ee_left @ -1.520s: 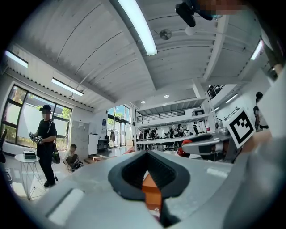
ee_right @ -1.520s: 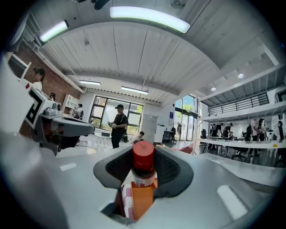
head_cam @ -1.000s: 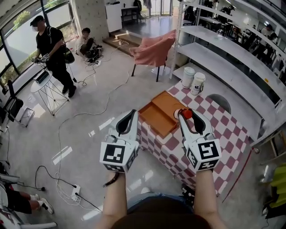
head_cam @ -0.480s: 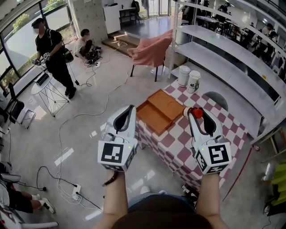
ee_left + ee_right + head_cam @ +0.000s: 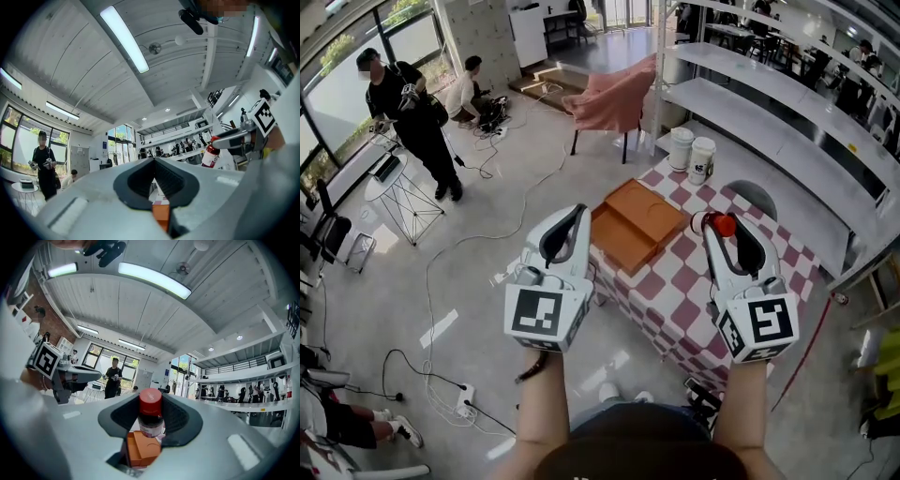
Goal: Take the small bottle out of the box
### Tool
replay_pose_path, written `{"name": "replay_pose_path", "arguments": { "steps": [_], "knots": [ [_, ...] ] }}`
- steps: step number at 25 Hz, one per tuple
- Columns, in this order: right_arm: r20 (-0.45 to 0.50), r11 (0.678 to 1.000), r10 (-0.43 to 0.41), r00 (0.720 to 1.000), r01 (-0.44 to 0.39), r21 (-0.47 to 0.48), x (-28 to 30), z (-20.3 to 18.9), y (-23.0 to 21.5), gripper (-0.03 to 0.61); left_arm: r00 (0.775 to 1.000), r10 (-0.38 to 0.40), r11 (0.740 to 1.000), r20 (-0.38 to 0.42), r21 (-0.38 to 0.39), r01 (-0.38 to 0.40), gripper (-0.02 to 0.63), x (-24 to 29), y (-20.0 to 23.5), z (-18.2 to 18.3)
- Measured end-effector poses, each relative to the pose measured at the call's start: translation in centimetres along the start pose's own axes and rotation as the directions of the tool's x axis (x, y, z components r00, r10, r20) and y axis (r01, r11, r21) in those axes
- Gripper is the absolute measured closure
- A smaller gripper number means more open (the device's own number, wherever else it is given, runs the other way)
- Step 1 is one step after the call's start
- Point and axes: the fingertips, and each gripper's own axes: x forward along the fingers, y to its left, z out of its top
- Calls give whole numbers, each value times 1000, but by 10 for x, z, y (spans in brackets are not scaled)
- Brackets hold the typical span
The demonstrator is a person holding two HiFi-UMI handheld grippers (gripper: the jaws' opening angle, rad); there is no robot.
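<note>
My right gripper [image 5: 718, 226] is shut on the small bottle [image 5: 723, 225], which has a red cap and a pale body. It hangs above the checkered table [image 5: 675, 291], to the right of the open orange box [image 5: 633, 225]. In the right gripper view the bottle [image 5: 151, 416] stands upright between the pads, with the box [image 5: 140, 451] below it. My left gripper [image 5: 577, 214] hovers off the table's left edge beside the box, its jaws together and empty. In the left gripper view the bottle [image 5: 210, 155] shows at the right.
Two white tubs [image 5: 691, 155] stand at the table's far end. A chair draped in pink cloth [image 5: 614, 98] stands behind, and long white shelves [image 5: 769, 122] run along the right. People [image 5: 403, 103] and cables [image 5: 487, 234] occupy the floor at the left.
The right gripper has carried the bottle to the right, away from the box and out over the checkered cloth. The left gripper has stayed beside the box.
</note>
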Motion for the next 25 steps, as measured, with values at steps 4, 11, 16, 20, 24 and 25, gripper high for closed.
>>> {"name": "replay_pose_path", "arguments": {
  "steps": [4,11,16,20,24,25],
  "knots": [
    [-8,1000,-1,1000,1,3,0,-2,3,437,1000,-1,1000,-10,-11,1,614,-2,-2,-1],
    [-11,1000,2,1000,-2,9,-2,-3,10,437,1000,2,1000,-25,-20,-3,614,-8,0,-7],
    [-23,1000,6,1000,-6,5,-2,-7,12,437,999,0,1000,-47,-29,-2,614,-7,2,-14],
    [-39,1000,4,999,-4,1,-1,-9,13,437,999,-16,999,-43,-38,14,614,-5,2,-14],
    [-39,1000,4,999,-4,0,2,-8,10,437,999,-24,999,-42,-38,23,614,0,1,-14],
    [-39,1000,5,999,-5,-1,3,-7,10,437,999,-26,999,-41,-38,24,614,1,1,-14]
  ]
}}
